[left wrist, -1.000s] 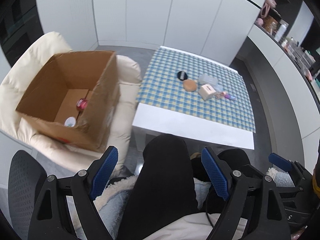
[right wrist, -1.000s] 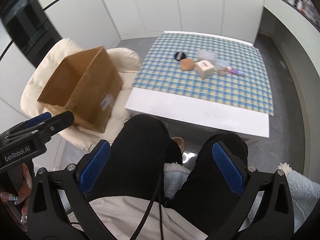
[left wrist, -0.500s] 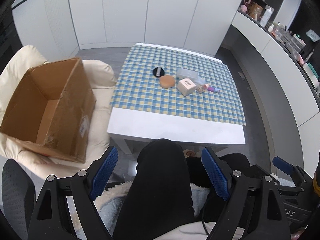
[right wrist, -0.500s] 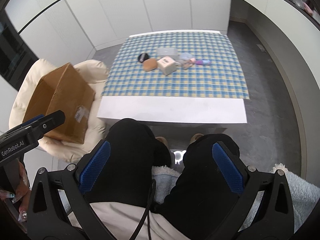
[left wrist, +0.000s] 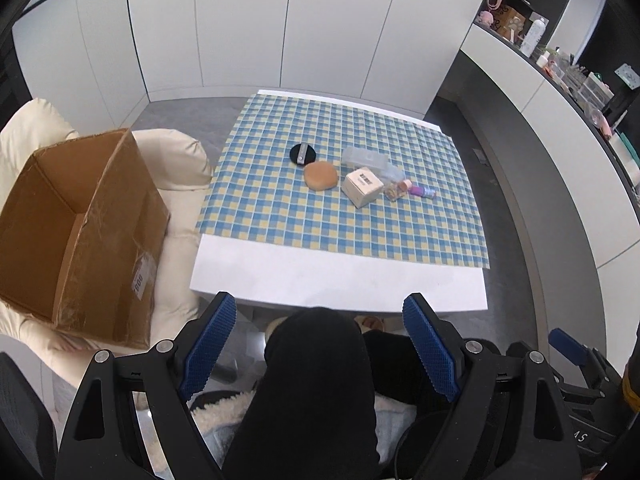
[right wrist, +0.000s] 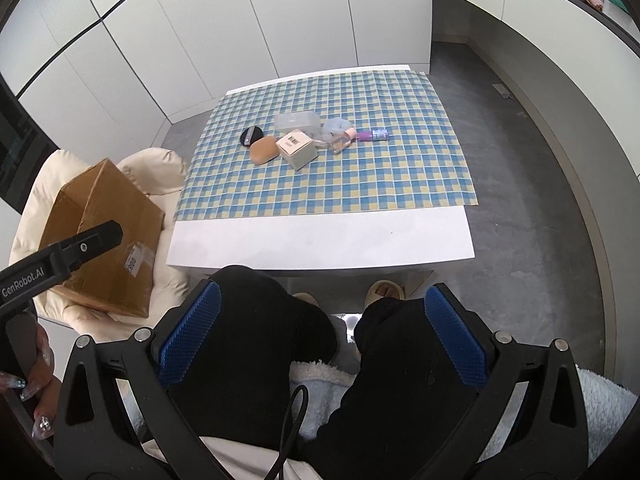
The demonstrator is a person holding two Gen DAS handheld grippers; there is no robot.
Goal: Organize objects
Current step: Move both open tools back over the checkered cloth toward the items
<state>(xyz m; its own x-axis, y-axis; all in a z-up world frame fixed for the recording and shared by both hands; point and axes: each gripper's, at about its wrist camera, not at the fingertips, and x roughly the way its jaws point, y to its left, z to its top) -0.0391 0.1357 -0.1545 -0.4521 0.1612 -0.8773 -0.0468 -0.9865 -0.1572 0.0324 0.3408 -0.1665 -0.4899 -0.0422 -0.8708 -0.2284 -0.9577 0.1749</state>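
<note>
Small things bunched near the middle of the checked cloth (left wrist: pixel 340 216) on the counter (left wrist: pixel 340 280): black round compact (left wrist: pixel 302 154), tan sponge puff (left wrist: pixel 320 175), white carton (left wrist: pixel 362 188), clear plastic case (left wrist: pixel 365 159), small bottles (right wrist: pixel 348 138) touching one another beside it. Cardboard box (left wrist: pixel 76 216) open-topped, tilted on the cream armchair (left wrist: pixel 176 168) well apart to the left.

Left hand-held gripper (left wrist: pixel 318 344) wide open, empty, above the person's knees. Right hand-held gripper (right wrist: pixel 320 338) likewise spread and empty.

Likely trouble:
- Crowding: closing on the carton could shove the puff or topple the bottles.
- Rolling: the purple bottle (right wrist: pixel 372 135) lying flat, free to roll toward the edge if nudged.
- Tilted box on a soft cushion: could slump or tip if knocked.
- Clear case: hard to judge its edges, easy to miss.
</note>
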